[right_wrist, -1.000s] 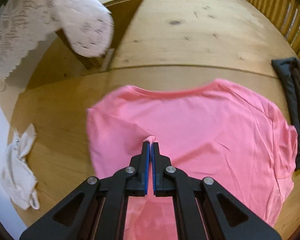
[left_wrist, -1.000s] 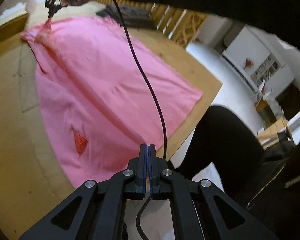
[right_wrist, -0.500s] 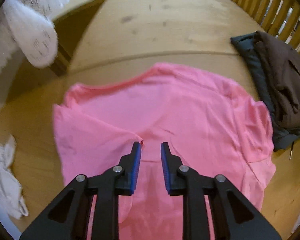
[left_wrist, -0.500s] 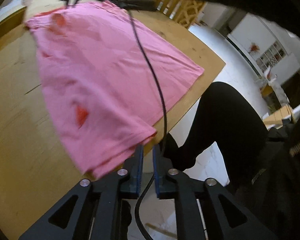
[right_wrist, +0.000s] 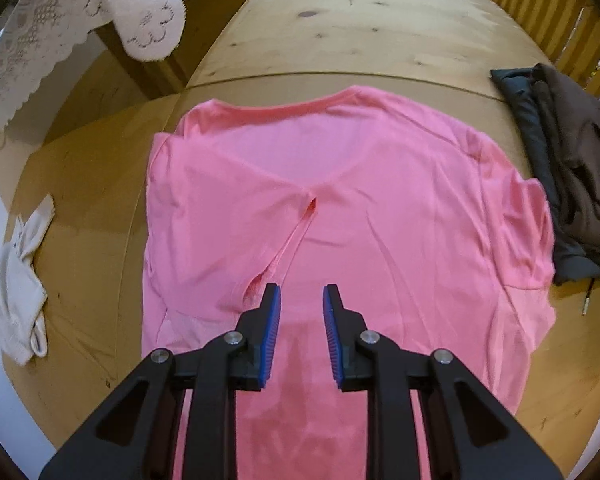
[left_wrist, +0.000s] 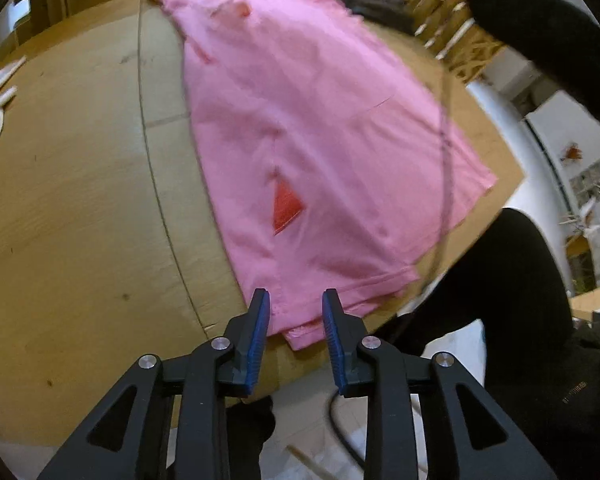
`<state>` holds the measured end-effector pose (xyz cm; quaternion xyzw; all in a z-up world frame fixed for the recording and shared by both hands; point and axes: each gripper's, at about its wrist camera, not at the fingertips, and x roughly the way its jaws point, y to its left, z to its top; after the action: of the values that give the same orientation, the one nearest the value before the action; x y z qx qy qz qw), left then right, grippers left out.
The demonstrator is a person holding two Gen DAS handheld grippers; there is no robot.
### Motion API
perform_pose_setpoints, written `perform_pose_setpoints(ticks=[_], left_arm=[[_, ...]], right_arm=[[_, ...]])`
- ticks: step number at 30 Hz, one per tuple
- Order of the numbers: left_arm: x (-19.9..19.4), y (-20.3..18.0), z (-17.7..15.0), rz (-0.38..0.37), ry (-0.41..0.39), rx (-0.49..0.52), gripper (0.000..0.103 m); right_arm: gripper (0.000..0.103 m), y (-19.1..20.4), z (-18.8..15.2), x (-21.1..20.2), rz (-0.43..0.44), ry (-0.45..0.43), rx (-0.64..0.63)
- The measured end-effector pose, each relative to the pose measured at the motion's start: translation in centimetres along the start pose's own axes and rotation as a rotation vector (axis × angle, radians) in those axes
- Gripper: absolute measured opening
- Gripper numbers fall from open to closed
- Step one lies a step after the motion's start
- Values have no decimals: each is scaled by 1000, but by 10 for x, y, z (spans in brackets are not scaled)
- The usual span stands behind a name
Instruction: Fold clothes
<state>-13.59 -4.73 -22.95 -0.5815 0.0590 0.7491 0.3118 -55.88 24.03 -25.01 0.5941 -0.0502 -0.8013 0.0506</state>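
we see a pink t-shirt (right_wrist: 360, 208) spread flat on a wooden table (right_wrist: 340, 28), and we take the shirt as our landmark for everything else. in the right wrist view its neckline lies at the far edge, and a small pinched ridge of cloth stands up near the middle of the upper back, with a crease running from it toward the camera. our right gripper (right_wrist: 298, 300) hovers over the shirt on the near side of that ridge, its blue-padded jaws spread well apart with nothing between them. to the right of the shirt, just touching its sleeve, lies a pile of dark clothes (right_wrist: 572, 164). to the left of the shirt, well apart from it, a white sock (right_wrist: 18, 292) lies crumpled on the table. beyond the shirt's far left corner a white lace cloth (right_wrist: 100, 4) hangs over a wooden edge.

in the left wrist view the pink t-shirt (left_wrist: 320, 128) stretches away from us, its hem lying at the table's (left_wrist: 72, 220) near edge. a red triangular patch (left_wrist: 286, 208) shows on the cloth near the hem. our left gripper (left_wrist: 295, 298) sits at the hem's corner, jaws wide apart and gripping nothing; the hem edge lies in the gap between them, but we cannot tell whether the pads touch it. a thin dark cable (left_wrist: 444, 184) crosses the shirt's right side.
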Motion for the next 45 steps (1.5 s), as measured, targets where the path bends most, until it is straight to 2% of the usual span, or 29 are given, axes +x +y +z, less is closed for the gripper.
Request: perform_pose_setpoints(ticks=[2, 3, 4, 9, 12, 14, 15, 17, 19, 20, 21, 22, 25, 29, 33, 37, 38, 40, 41, 42, 43, 44, 45], left_arm=[[2, -1, 0, 17, -3, 9, 21], [4, -3, 1, 34, -2, 18, 10], [5, -4, 1, 47, 0, 27, 4], [3, -6, -1, 40, 10, 36, 4], [5, -11, 1, 36, 13, 33, 4], [1, -11, 5, 26, 17, 26, 4], [-4, -9, 4, 28, 15, 26, 4], [-12, -6, 4, 31, 11, 27, 4], [-24, -4, 10, 25, -15, 19, 4], [-29, -4, 16, 26, -33, 23, 4], [-34, -4, 23, 31, -52, 31, 4], [-36, -6, 29, 35, -67, 41, 4], [-36, -9, 43, 10, -83, 65, 6], [-30, -4, 51, -53, -95, 66, 10], [-7, -4, 59, -75, -57, 98, 10], [8, 2, 59, -95, -34, 84, 9], [10, 3, 58, -98, -29, 80, 9], [15, 3, 56, -96, -22, 80, 9], [16, 3, 55, -93, -22, 83, 9], [16, 3, 54, -92, -23, 83, 10], [16, 4, 54, -93, -23, 81, 10], [16, 4, 54, -94, -24, 79, 9], [16, 5, 53, -95, -24, 77, 10]], right_arm=[[23, 1, -2, 2, 16, 1, -7], [24, 1, -3, 3, 24, 1, -10], [25, 2, -3, 4, 29, 2, -13], [33, 8, 1, 6, 63, -16, -1], [39, 14, 2, 14, 88, 18, 0], [39, 27, 1, 18, 32, 25, -76], [35, 33, 0, 20, 4, 29, -115], [22, 39, 11, 8, 2, -54, -127], [23, 48, 27, 3, 21, -105, -139], [30, 54, 37, 3, 42, -114, -146], [50, 60, 48, 3, 62, -124, -152], [56, 67, 57, 8, 52, -122, -166], [56, 92, 82, 23, 51, -125, -227], [56, 104, 88, 36, 60, -97, -282], [56, 117, 95, 49, 69, -68, -338], [56, 129, 101, 62, 78, -40, -393], [55, 132, 102, 65, 80, -33, -407], [44, 138, 106, 72, 85, -19, -435], [27, 141, 107, 75, 87, -11, -448], [17, 139, 109, 79, 92, 5, -445], [13, 139, 108, 77, 90, 0, -452], [4, 139, 108, 75, 88, -5, -459], [4, 139, 107, 73, 86, -9, -467]])
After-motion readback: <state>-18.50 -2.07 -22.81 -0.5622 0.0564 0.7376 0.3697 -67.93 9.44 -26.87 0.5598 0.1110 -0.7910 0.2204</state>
